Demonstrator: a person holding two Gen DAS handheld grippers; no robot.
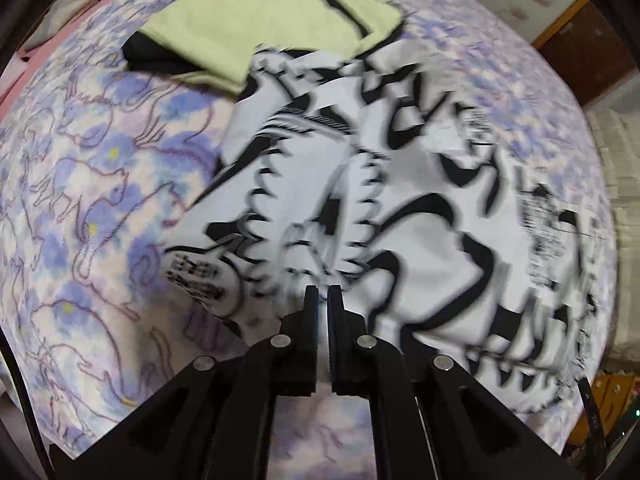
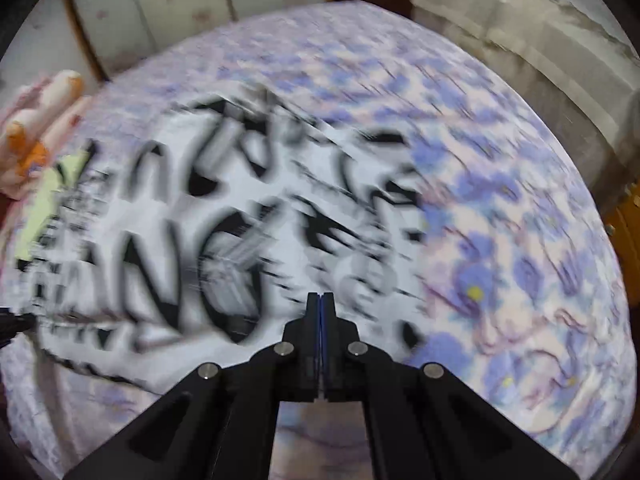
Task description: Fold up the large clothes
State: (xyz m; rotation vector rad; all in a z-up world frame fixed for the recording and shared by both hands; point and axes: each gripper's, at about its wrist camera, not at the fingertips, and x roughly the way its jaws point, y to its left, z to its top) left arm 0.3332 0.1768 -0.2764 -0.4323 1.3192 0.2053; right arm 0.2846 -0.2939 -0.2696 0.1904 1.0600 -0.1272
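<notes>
Both grippers pointed steeply down over the bed [image 1: 80, 184]. The left gripper [image 1: 323, 294] and the right gripper [image 2: 320, 298] had their jaws closed, empty. The white black-printed garment [image 1: 400, 200] lay rumpled on the floral bedspread, beside a folded pale green garment [image 1: 256, 20].

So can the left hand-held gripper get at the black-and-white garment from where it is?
Probably yes: the left hand-held gripper hangs shut just above the black-and-white garment, nothing lying between them. It would have to open first.
</notes>
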